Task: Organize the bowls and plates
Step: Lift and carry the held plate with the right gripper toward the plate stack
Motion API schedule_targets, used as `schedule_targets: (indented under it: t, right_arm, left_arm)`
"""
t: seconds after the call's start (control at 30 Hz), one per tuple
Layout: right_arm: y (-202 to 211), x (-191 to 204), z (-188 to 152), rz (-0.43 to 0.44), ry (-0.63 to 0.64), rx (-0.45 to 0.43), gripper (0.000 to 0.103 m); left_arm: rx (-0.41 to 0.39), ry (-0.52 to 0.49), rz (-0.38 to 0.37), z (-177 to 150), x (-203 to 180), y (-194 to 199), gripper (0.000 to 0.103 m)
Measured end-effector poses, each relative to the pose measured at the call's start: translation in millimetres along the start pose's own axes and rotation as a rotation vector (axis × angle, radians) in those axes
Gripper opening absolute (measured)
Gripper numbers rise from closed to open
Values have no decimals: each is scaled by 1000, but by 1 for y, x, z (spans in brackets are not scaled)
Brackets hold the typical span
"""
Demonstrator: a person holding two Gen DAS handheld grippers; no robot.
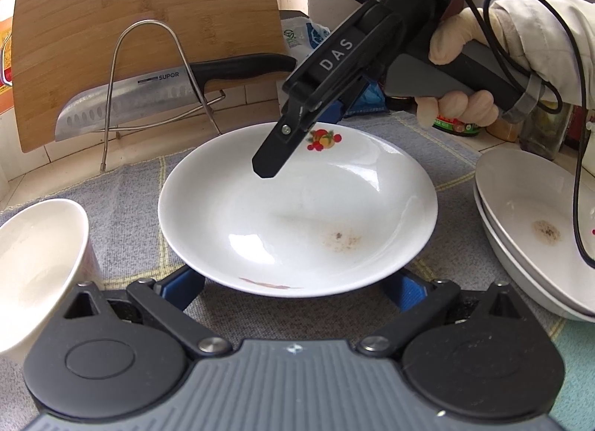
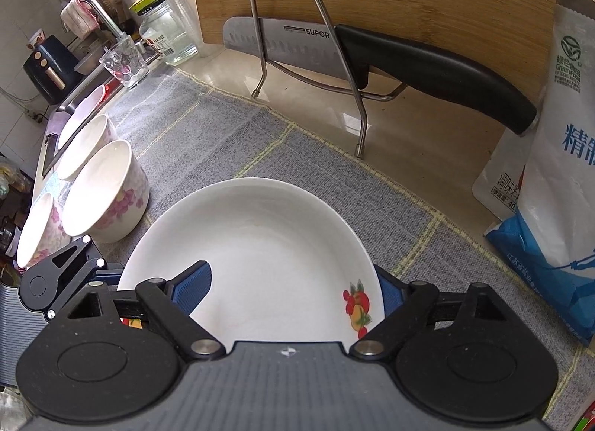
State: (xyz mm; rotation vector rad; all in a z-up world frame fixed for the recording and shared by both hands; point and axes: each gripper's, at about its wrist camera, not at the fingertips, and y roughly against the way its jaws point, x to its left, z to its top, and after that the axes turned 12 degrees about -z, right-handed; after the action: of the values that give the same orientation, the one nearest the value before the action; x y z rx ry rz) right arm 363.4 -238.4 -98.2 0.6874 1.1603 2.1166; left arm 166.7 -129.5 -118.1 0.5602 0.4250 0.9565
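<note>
Your right gripper (image 2: 293, 291) hangs over the far rim of the white plate (image 1: 297, 208), tilted steeply down, its jaws apart and straddling that rim: one blue pad (image 2: 193, 282) sits above the plate's inner face, the other at the outer edge beside the fruit decal (image 2: 357, 310). Whether the pads actually press on the china you cannot tell from either view. Your gloved right hand (image 1: 457, 70) wraps the gripper's handle, with a black cable looping off behind it.

Your left gripper (image 1: 293, 291) waits at the plate's near rim, jaws spread wide, blue pads on either side of the edge and not closed on it.

That plate lies flat on the grey cloth mat (image 1: 122, 200), between your two grippers. Two more plates sit stacked (image 1: 528, 215) just to its right. Floral bowls (image 2: 108, 193) stand in a row to its left. Behind it, a SUPOR knife (image 2: 372, 55) rests in a wire rack (image 2: 308, 40) against a bamboo cutting board (image 1: 148, 14).
</note>
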Motion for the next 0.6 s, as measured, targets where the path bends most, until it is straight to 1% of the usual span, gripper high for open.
schedule_targets:
  t: [0.6]
  right_arm:
    - [8,-1,-7,18,-39,8,93]
  left_arm:
    - [11,-38,13,0,-2,8,101]
